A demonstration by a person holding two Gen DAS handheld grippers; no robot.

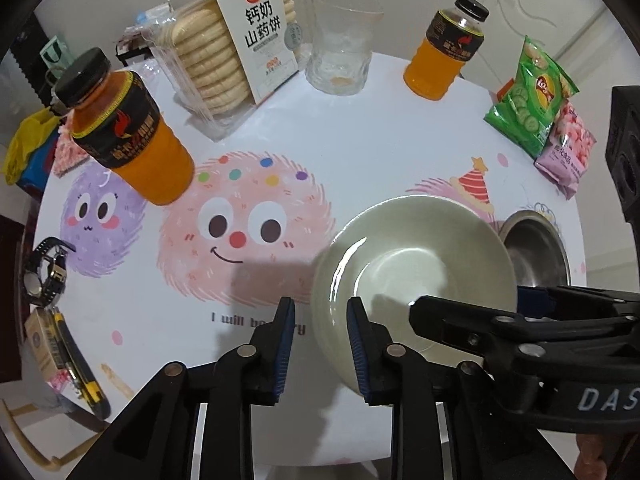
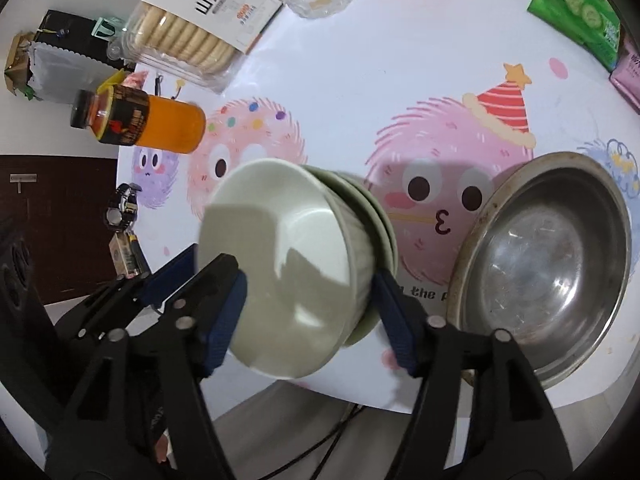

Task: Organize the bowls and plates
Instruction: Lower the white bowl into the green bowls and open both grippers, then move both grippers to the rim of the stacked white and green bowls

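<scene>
Left wrist view: pale green bowl [image 1: 416,280] sits on the round cartoon-print table [image 1: 360,128], near its front edge. Left gripper [image 1: 320,350] is spread a little; its right pad is inside the bowl's near wall, its left pad outside, and neither visibly presses. The right gripper [image 1: 520,320] comes in from the right, over the bowl's rim. Only part of the steel basin [image 1: 536,256] shows behind the bowl.

Right wrist view shows more: the bowl [image 2: 288,264] is nested on top of other green dishes [image 2: 380,220], hidden in the left view. Right gripper [image 2: 310,312] is spread wide around the stack, pads just beside its sides, contact unclear. The basin [image 2: 552,264] is fully visible here, empty, just right of the stack.

Left view alone shows the second orange drink bottle [image 1: 444,48] whole.
</scene>
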